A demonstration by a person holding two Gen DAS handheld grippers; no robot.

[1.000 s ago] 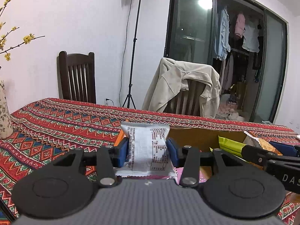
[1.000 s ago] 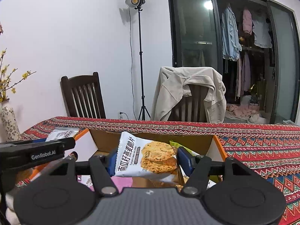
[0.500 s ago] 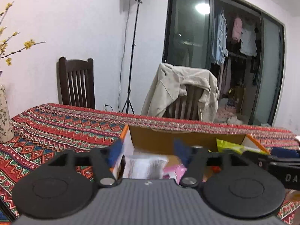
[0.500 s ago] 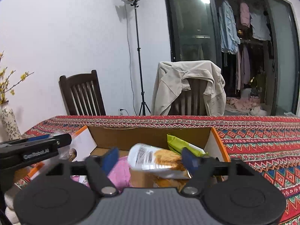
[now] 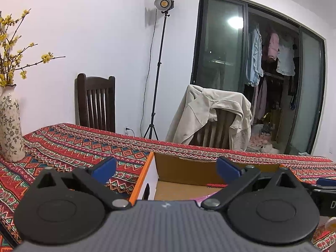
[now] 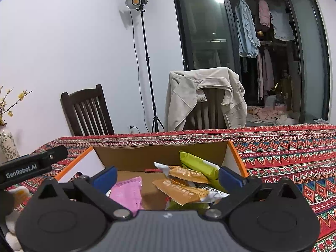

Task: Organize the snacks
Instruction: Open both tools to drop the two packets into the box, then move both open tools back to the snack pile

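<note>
Both grippers have let go since a second ago: the left gripper [image 5: 166, 167] was clamping a white printed packet and the right gripper [image 6: 167, 178] a cookie packet, and now neither packet is sitting between any fingers. Each pair of jaws has just been opening and is now standing wide apart with nothing between the blue pads.

Ahead of and below the left gripper's fingers, the cardboard box [image 5: 189, 168] is lying open on the patterned tablecloth [image 5: 69, 147], its orange-edged wall passing just inside the left-hand fingertip [image 5: 105, 167]. Only bare cardboard and a sliver of pink are showing between those fingers; the white packet is not visible in that view, so its place cannot be told.

Between the right gripper's fingers, the box interior is holding the snacks. A pink packet [image 6: 128, 193] is lying just inside the left-hand pad [image 6: 105, 177]. Two orange packets [image 6: 182, 190] are overlapping in the middle, and a green packet [image 6: 198, 164] is leaning toward the right-hand pad, against the box's far corner. The dropped cookie packet cannot be picked out for certain.

Beyond the left gripper's left-hand finger, a flowered vase [image 5: 9, 126] is standing on the cloth. Past both fingertips, a dark wooden chair [image 6: 86, 111] and a chair draped with a beige jacket [image 6: 203, 96] are standing behind the table.
</note>
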